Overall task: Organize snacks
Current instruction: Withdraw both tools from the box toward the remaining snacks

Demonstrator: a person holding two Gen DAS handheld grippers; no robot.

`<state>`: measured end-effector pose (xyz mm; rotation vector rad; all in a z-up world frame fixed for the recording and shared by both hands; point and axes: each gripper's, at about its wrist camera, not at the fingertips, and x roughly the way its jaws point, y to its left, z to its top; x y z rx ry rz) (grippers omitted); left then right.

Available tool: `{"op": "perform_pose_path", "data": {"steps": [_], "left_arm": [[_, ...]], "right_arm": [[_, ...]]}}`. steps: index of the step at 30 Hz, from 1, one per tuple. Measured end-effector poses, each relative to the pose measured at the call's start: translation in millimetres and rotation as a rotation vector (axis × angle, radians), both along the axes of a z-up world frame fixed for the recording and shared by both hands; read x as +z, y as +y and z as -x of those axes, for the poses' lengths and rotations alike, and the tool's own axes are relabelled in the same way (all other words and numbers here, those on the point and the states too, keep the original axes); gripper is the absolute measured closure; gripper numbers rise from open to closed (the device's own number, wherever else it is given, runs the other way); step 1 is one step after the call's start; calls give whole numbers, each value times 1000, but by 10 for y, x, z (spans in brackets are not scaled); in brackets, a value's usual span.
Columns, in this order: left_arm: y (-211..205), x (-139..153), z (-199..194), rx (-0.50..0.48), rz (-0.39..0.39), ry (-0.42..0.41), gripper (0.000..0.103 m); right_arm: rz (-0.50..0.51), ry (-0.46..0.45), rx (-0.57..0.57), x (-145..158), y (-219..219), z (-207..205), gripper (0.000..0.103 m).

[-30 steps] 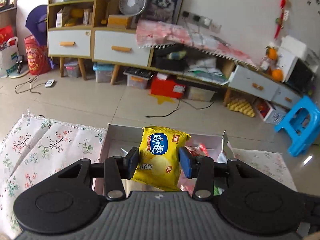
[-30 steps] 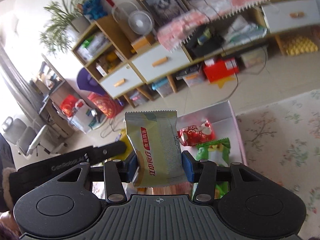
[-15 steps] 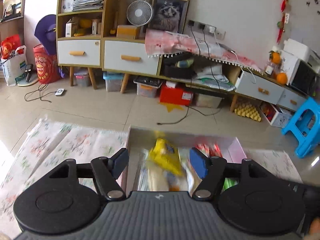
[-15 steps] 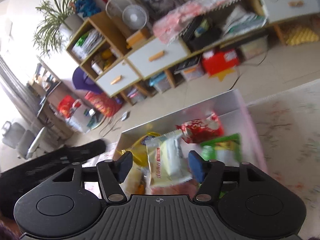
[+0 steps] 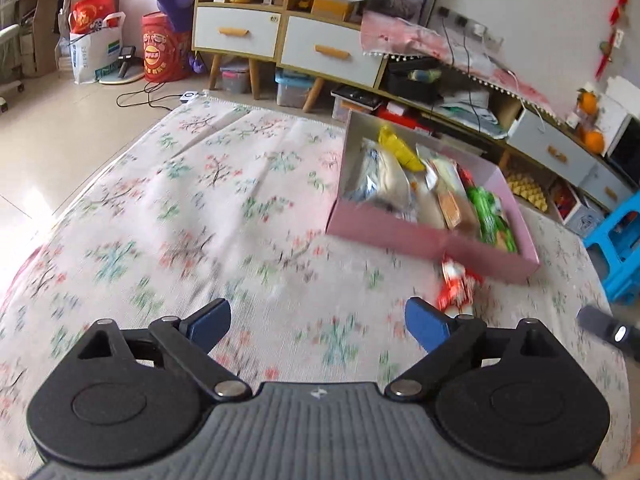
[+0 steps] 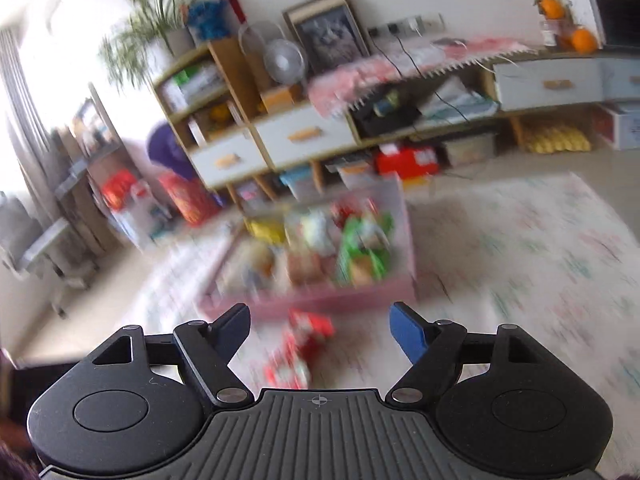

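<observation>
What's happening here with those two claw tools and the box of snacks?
A person is sorting snacks with two handheld grippers. The pink box on the floral cloth is full of packets. Both the left gripper and right gripper are empty, jaws opening. One red packet lies on the cloth outside the box.

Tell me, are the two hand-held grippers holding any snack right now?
No. The left hand-held gripper and the right hand-held gripper are both empty, jaws opening. The red-and-white snack packet lies loose on the floral cloth.
</observation>
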<state>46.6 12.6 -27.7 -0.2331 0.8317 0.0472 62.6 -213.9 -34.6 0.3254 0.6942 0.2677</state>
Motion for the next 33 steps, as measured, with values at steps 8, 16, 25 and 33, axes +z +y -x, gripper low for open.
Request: {"op": "perform_pose_path", "data": {"steps": [8,16,25,33], "left_arm": [[-7,69,193,1,-2,-6,2],[-199,-238,142,-36,-54,45,1],[-262,-338,66,-59,-56,65,1],[-292,-322,97,-68,-45,59,1]], "right_arm": [[203,16,-3,-152,204,631,15],[215,35,50,-407,325,677,15],[192,45,63,-540,314,654,15],[183,55,74,-576,318,633,15]]}}
